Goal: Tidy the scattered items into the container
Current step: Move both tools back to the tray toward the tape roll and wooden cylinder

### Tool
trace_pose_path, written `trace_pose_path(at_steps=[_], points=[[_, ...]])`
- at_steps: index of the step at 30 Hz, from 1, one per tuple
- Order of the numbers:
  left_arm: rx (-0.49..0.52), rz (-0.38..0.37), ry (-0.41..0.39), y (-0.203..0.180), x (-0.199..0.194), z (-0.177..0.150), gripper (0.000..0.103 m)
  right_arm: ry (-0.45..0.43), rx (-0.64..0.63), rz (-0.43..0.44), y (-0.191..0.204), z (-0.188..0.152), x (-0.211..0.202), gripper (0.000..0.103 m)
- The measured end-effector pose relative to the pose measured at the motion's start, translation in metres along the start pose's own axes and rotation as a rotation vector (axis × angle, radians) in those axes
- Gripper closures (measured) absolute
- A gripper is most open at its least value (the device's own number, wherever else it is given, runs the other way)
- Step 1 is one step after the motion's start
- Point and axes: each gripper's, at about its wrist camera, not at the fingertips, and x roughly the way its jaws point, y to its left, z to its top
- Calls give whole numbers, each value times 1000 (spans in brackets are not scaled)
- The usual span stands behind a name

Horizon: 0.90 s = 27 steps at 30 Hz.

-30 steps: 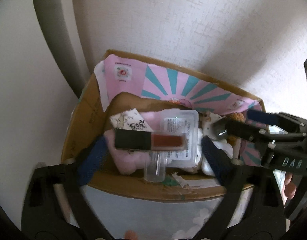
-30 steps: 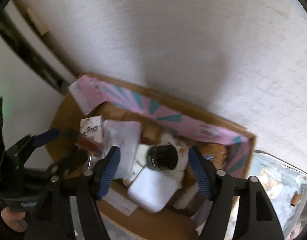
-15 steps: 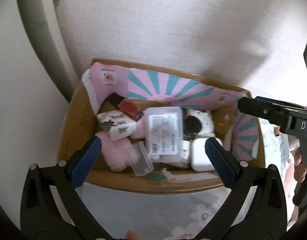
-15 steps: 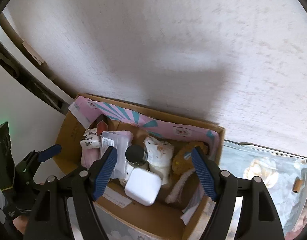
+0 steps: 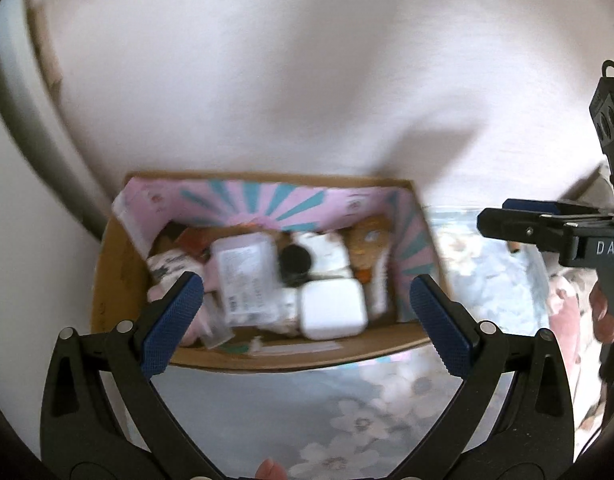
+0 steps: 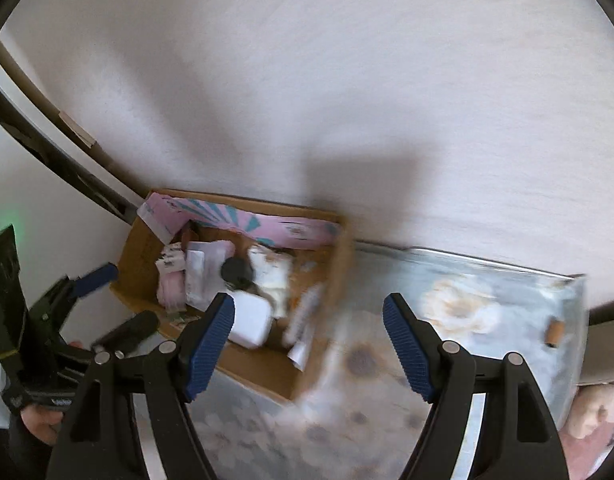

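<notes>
Cardboard box (image 5: pixel 119 280), packed with small items, sits at the left edge of the floral tabletop (image 6: pixel 447 300). Both the left gripper (image 5: pixel 307 312) and right gripper (image 6: pixel 307 340) gape wide, holding nothing. A small brown cylinder (image 6: pixel 554 332) lies near the tabletop's right edge.

Black plastic left gripper (image 5: pixel 307 308) and right gripper (image 6: pixel 309 334), blue ribbed pads (image 5: pixel 173 322). Silver screws at the joints. White lettering "DAS" on one side.

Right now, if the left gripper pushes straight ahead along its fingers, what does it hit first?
Probably the box contents. The left gripper is open and empty, aimed into the cardboard box; the white square case lies nearest its centre line. Blur leaves depth unclear.
</notes>
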Motion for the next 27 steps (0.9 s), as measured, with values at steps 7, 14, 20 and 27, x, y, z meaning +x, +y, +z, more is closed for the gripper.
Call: trace_pose_path(at_steps=[7, 14, 20, 27], points=[[155, -79, -61, -65, -24, 7, 0, 11, -11, -80, -62, -16, -51, 30], [374, -184, -56, -151, -20, -16, 0, 19, -48, -94, -128, -37, -74, 30], [519, -305, 16, -203, 14, -61, 0, 96, -278, -119, -167, -48, -56, 30], [611, -397, 87, -245, 76, -111, 8, 199, -539, -107, -205, -59, -2, 30]])
